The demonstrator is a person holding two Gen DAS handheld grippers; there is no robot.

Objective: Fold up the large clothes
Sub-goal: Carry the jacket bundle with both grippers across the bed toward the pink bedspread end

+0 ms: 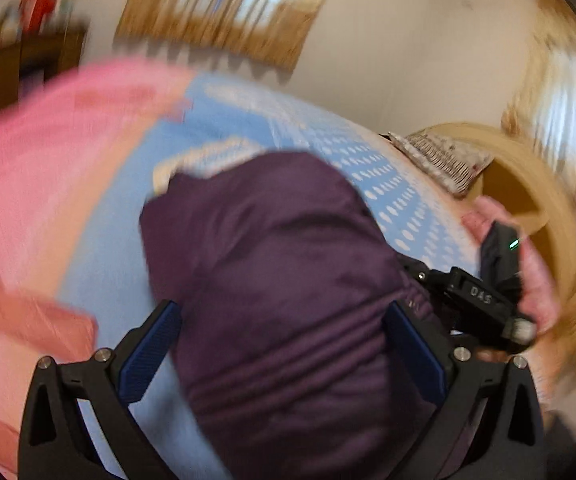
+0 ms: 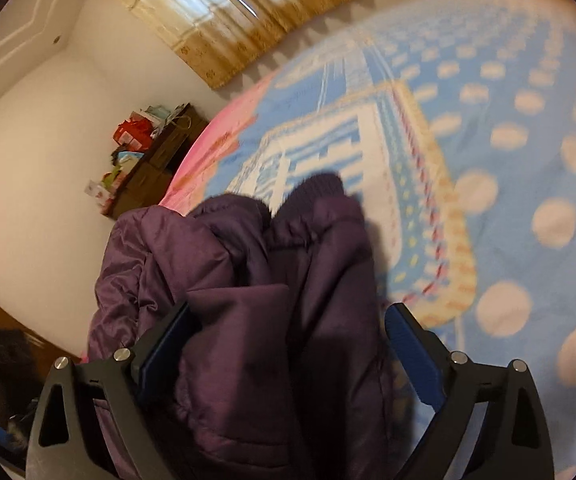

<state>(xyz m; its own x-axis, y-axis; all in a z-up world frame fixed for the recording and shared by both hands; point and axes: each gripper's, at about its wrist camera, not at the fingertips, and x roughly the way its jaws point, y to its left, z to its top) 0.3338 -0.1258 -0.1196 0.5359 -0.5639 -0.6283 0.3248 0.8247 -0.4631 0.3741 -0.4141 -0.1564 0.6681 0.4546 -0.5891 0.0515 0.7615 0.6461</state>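
While the purple padded jacket [image 1: 280,280] lies on the blue dotted bedspread [image 1: 387,188], it fills the lower centre of both wrist views. In the left wrist view it appears as a rounded, quilted bulk with horizontal stitched ridges near the bottom of the frame. In the right wrist view the jacket [image 2: 272,300] is bunched into loose folds, with a ribbed cuff [image 2: 323,184] pointing toward the upper centre and a glossy flap draped to the lower left.

The left gripper [image 1: 284,352] points downward over the jacket. Its blue pads [image 1: 156,344] stand far apart on either side of the fabric; the jaws are released, with fabric between them but no visible clamping. The left view is heavily motion-blurred.

The right gripper [image 2: 288,348] also tilts downward. Its jaws are spread wide. The left pad [image 2: 168,348] sits against a fold of the jacket and the right pad stands clear of it over the bedspread [image 2: 527,160]; no grip is evident. In the left wrist view the right gripper [image 1: 475,300] appears at right centre, held by a hand in a pink sleeve [image 1: 535,280].

A pink blanket [image 1: 48,168] occupies the left of the left view. A patterned pillow [image 1: 443,160] and wooden headboard [image 1: 535,184] lie at the upper right. In the right view open bedspread extends across the right half of the frame; a dark cabinet [image 2: 156,168] with boxes stands at centre left against the white wall, below curtains [image 2: 228,20].
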